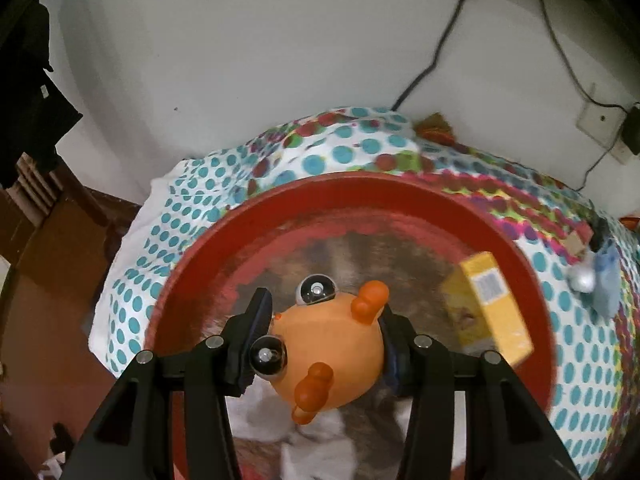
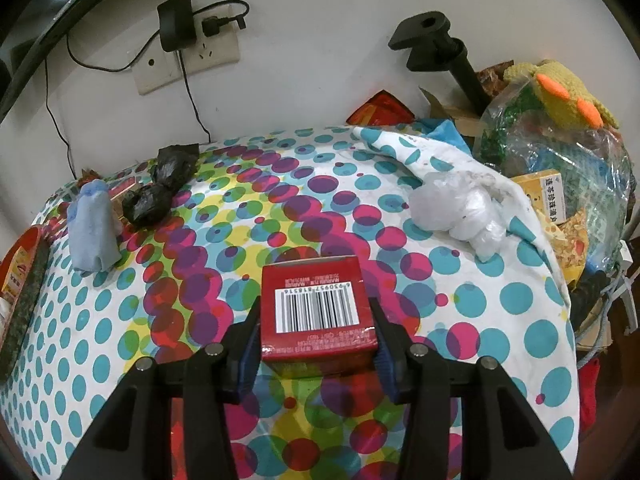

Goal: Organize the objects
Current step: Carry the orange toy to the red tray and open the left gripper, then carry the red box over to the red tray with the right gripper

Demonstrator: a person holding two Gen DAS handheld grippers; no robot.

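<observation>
In the left wrist view an orange rubber fish toy [image 1: 336, 344] with bulging eyes is clamped in my left gripper [image 1: 324, 328], hanging over a round red tray [image 1: 400, 196] that holds a yellow box [image 1: 488, 304]. In the right wrist view my right gripper [image 2: 316, 328] is shut on a red box [image 2: 316, 308] with a barcode on top, held just above the dotted cloth [image 2: 480, 300]. A blue-grey soft toy [image 2: 94, 232] stands at the left of the cloth, with a black crumpled bag [image 2: 160, 188] behind it.
A white plastic bag [image 2: 456, 208] lies on the cloth at the right. Beyond it is a heap of bags, boxes and a yellow plush toy [image 2: 560, 92]. A wall socket with a charger [image 2: 180, 28] and cables is behind. The red tray's edge [image 2: 24, 240] shows at far left.
</observation>
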